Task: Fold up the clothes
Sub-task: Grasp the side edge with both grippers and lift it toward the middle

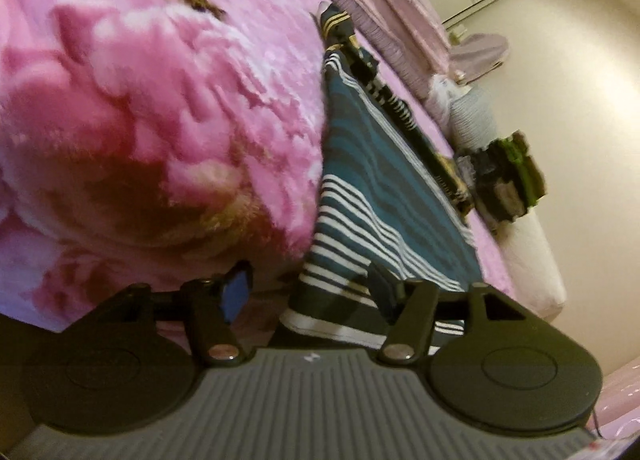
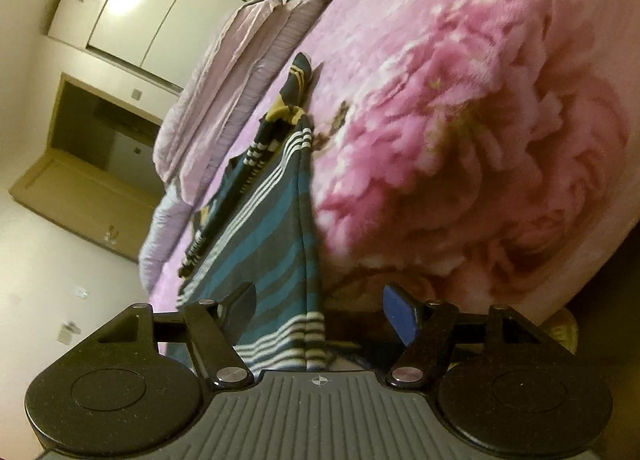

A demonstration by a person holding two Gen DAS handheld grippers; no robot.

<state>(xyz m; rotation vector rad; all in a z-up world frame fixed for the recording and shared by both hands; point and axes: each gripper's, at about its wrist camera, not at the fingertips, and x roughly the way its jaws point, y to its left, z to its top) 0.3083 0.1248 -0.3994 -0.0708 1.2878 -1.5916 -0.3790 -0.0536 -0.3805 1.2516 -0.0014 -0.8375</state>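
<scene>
Two grippers sit low over one striped garment (image 1: 372,188) on a bed. Left gripper (image 1: 308,292): jaws apart, the near hem lies in the gap, pads not pressing on it as far as I can tell. Right gripper (image 2: 320,308): jaws wide, the garment's folded edge (image 2: 312,324) runs between them, also unpinched. The garment is teal, grey and white striped, laid long and narrow on the pink floral blanket (image 1: 160,100), running away toward a dark sleeve with gold bands (image 1: 338,22) at the far end.

Judgement: the step is taking the near corners. Do it well by closing on both layers at the hem, equally deep, so the fold stays square.

Containers: none clearly seen. Beyond the bed there is blurred clutter (image 1: 504,180) in the left view and a cabinet (image 2: 92,164) in the right; contents not readable.
</scene>
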